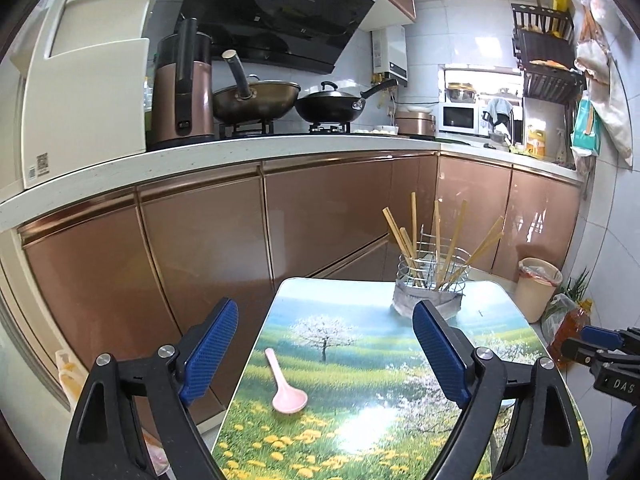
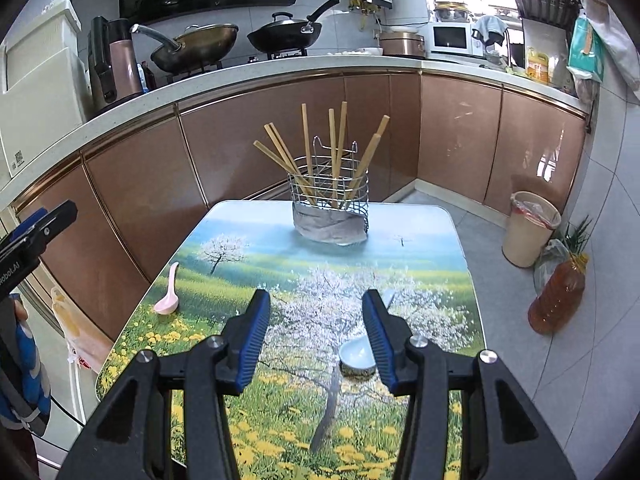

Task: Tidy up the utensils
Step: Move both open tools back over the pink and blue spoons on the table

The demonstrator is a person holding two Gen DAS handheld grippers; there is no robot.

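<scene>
Spoons: glossy pink [image 1: 285,385] & white [image 2: 357,356] on table; both grippers [image 1: 325,354] [image 2: 316,340] spread, empty.

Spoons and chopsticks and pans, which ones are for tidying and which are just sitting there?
For the job: pink spoon, white spoon, chopsticks, wire holder.

Just there: woks, microwave, bin, oil bottle.

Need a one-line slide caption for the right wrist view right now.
Open right gripper hovers over the landscape-print table beside a white spoon; pink spoon lies left, chopstick holder stands at far edge.
</scene>
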